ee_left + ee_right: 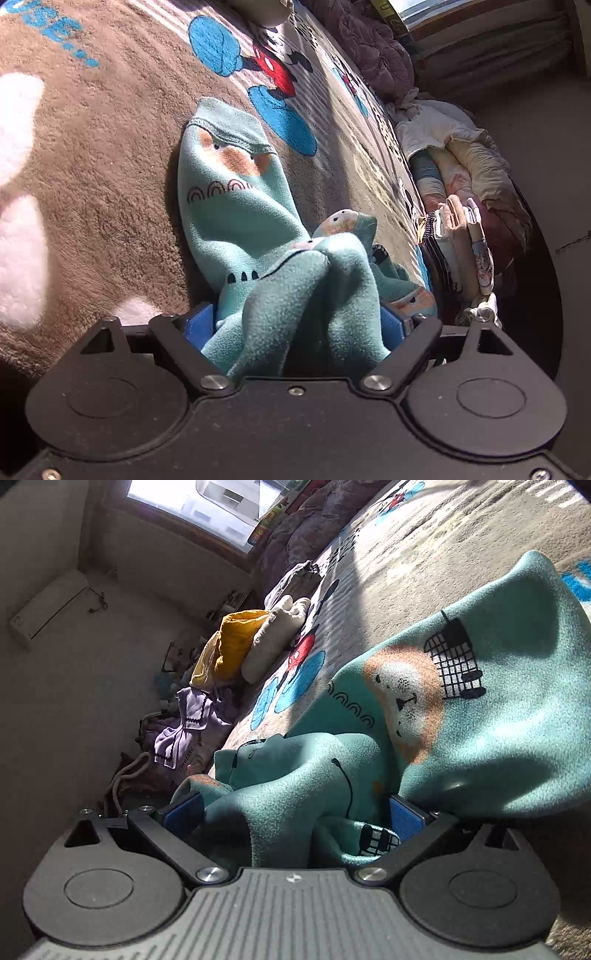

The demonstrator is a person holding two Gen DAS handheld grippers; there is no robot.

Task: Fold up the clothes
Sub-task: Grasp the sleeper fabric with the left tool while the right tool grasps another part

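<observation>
Two grippers were seen working on one teal fleece garment (236, 206) printed with bears, which lay on a brown plush bed blanket (96, 177). In the left wrist view one end of the garment stretched away flat over the blanket, while its near end was bunched up between the fingers of the left gripper (301, 325). Those fingers (199, 326) stood wide apart, with cloth heaped loosely between them and no squeeze evident. In the right wrist view the right gripper (295, 818) was likewise spread wide, its blue fingers (404, 819) flanking a fold of the same garment; a firm grip could not be confirmed, and the pads appeared not to be pressed shut. A stack of folded clothes (458, 243) was visible at the bed's edge, and a pile of unfolded laundry (229, 653) lay in the right view. For the fold to be done well, it was judged that the bunched end should be laid down smooth, edges matched, before the grippers were drawn clear.
</observation>
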